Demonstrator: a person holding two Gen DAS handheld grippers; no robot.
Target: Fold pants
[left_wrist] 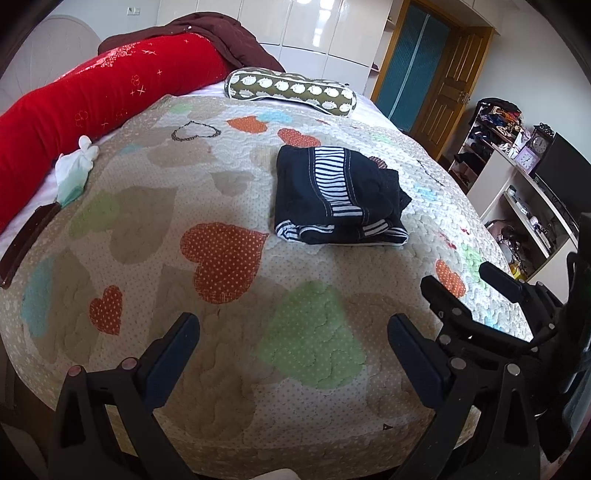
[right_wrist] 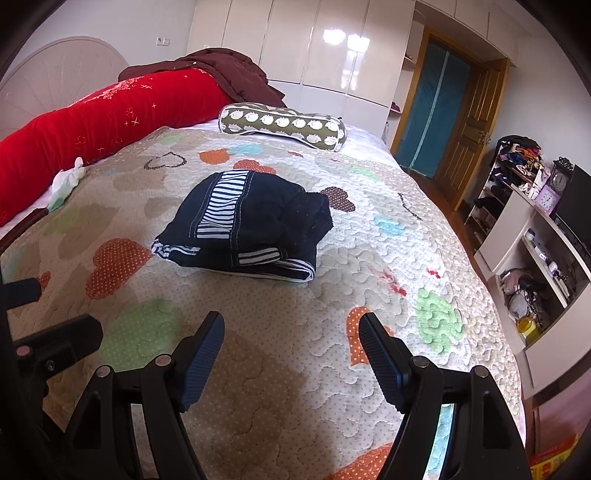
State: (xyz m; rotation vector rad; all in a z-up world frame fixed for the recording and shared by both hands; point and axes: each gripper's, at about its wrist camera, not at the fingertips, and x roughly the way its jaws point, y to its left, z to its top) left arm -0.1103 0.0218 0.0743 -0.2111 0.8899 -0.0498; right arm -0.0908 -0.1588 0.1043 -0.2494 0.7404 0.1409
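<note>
Dark navy pants with striped white panels lie folded into a compact stack on the heart-patterned quilt; in the right wrist view the pants sit mid-bed. My left gripper hovers open over the quilt, well short of the pants, nothing between its fingers. My right gripper is open too, also short of the stack, with only quilt between its pads. The right gripper shows at the right edge of the left wrist view.
A red bolster and a maroon blanket line the bed's far left. A patterned roll pillow lies at the far end. White cloth rests near the bolster. Shelves and a wooden door stand right of the bed.
</note>
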